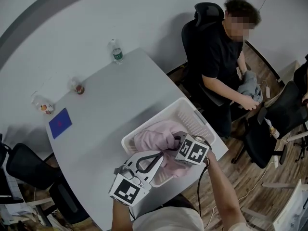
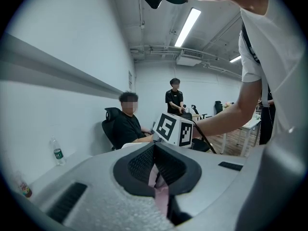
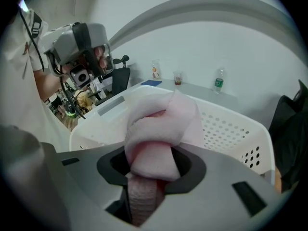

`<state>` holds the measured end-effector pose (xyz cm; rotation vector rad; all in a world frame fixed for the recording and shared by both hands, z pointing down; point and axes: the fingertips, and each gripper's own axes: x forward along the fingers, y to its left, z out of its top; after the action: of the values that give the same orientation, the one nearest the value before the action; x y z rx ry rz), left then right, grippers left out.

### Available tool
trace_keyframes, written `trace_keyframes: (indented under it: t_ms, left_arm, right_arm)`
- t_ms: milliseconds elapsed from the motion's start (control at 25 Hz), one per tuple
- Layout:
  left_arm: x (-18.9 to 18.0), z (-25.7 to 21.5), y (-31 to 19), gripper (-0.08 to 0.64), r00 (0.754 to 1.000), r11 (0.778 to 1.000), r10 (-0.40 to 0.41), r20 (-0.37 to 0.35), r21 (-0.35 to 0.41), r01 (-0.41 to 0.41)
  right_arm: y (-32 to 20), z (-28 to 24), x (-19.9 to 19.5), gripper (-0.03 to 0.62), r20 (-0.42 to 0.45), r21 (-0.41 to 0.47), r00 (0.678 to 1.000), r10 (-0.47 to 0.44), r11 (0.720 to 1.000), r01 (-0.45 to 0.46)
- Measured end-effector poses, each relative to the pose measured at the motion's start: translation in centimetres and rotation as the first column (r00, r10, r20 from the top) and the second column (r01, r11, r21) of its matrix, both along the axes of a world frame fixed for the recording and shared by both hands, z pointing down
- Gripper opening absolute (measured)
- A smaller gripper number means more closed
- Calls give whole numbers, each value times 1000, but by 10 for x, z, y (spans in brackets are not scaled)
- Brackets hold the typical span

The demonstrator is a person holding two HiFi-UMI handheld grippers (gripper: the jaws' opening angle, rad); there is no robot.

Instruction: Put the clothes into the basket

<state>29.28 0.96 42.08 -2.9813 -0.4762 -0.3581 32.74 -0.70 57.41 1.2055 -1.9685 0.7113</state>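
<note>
A pink garment (image 1: 153,137) lies bunched in the white perforated basket (image 1: 190,110) at the table's near right corner. Both grippers hold it over the basket's near side. My left gripper (image 1: 160,157) is shut on a thin fold of the pink cloth (image 2: 158,179), which shows between its black pads (image 2: 139,163). Beside it on the right, my right gripper (image 1: 177,140) is shut on a thick roll of the same garment (image 3: 153,150), which bulges up out of the jaws. The basket's wall (image 3: 231,129) shows just beyond the roll.
On the grey table (image 1: 110,105) stand a water bottle (image 1: 116,51), two small cups (image 1: 78,86) (image 1: 44,107) and a blue card (image 1: 60,122). A seated person (image 1: 224,57) at the right holds grey cloth (image 1: 249,85). Black chairs (image 1: 24,165) stand at the left.
</note>
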Motion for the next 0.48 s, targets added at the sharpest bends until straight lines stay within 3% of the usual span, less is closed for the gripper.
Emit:
trace_keyframes:
  t_ms: [240,480]
  left_arm:
    - [-1,9,0,2,999,1000,-5,36,4,5]
    - [-4,35,-3,2,994,998,0,106,69,-8]
  right_arm:
    - [-4,8,-4,163,-37,-3,998,-53,999,53]
    - [-9,18,-7,184,-113,-9,987,-118,993,118]
